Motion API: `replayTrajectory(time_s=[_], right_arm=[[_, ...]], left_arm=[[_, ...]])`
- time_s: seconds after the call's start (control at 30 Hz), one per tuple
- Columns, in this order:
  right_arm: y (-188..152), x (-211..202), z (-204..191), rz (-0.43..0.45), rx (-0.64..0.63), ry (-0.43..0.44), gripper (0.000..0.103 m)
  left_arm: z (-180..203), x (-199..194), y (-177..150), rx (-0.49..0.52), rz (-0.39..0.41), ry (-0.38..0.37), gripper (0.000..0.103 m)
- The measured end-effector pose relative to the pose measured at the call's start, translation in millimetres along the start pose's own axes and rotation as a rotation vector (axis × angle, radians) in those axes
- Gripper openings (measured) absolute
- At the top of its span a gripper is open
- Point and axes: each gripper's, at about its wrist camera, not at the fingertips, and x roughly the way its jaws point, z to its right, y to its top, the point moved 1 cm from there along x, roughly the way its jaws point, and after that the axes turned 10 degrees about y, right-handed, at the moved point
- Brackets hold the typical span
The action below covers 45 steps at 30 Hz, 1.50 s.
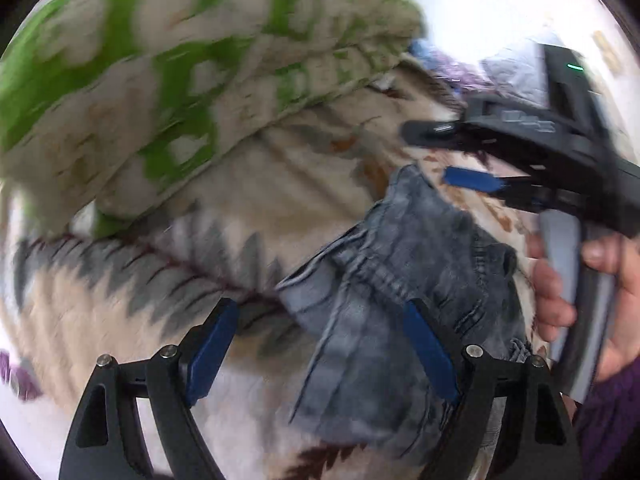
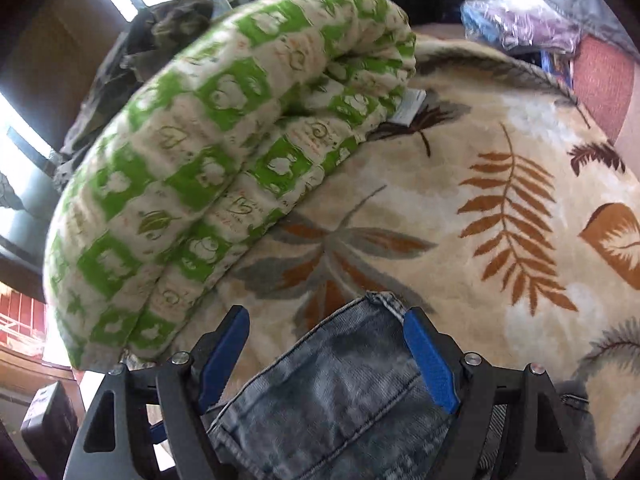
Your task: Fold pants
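Washed grey denim pants [image 1: 384, 280] on leaf-print blanket [image 2: 500, 152]: soft, limp, weighty. Left gripper [image 1: 320, 344] and right gripper [image 2: 328, 356] spread, empty. Pinch hem or waistband seams.

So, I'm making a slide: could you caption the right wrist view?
Open right gripper poised over grey denim pants on a leaf-print blanket, beside a folded green-and-cream quilt.

1. Pants [image 2: 340, 400]: washed grey-blue denim with darker patches.
2. Blanket [image 2: 500, 152]: cream, printed with orange, brown and grey fern leaves.
3. Folded quilt [image 2: 208, 152]: cream and bright green checks with small white motifs.
4. Each tool: black frame, blue pads [image 2: 430, 364].
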Motion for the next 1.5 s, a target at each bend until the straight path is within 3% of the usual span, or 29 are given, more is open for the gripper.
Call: replayTrajectory(time_s=[0.17, 0.2, 0.23, 0.3, 0.37, 0.5, 0.77, 1.03, 1.17, 1.3, 1.5], right_arm=[[-2, 27, 15, -0.055, 0.015, -0.08, 0.082], [-4, 31, 18, -0.064, 0.026, -0.095, 0.082], [-5, 35, 21, -0.07, 0.036, -0.1, 0.082], [-11, 41, 25, -0.091, 0.044, -0.099, 0.064], [-14, 38, 23, -0.078, 0.024, -0.114, 0.032], [-19, 7, 18, 0.015, 0.037, -0.066, 0.016], [-29, -69, -9, 0.185, 0.0, -0.016, 0.014], [-72, -181, 2, 0.375, 0.001, 0.009, 0.014], [-107, -230, 38, 0.44, 0.049, -0.009, 0.014], [-157, -270, 100, 0.497, 0.152, -0.012, 0.014], [-241, -303, 196, 0.604, 0.337, 0.022, 0.014]], left_arm=[[5, 11, 5, 0.014, 0.0, -0.076, 0.085], [6, 12, 7, 0.019, 0.003, -0.092, 0.076], [8, 14, 8, 0.022, 0.001, -0.112, 0.06], [10, 22, 9, 0.017, -0.041, -0.153, 0.042], [10, 22, 11, 0.016, -0.041, -0.174, 0.034], [13, 15, 11, 0.036, -0.024, -0.187, 0.021], [34, -46, -2, 0.105, 0.091, -0.208, 0.017], [118, -101, -42, 0.277, 0.164, -0.274, 0.016], [177, -99, -75, 0.387, 0.144, -0.289, 0.016], [245, -81, -119, 0.512, 0.091, -0.305, 0.016], [317, -42, -180, 0.667, 0.025, -0.284, 0.016]])
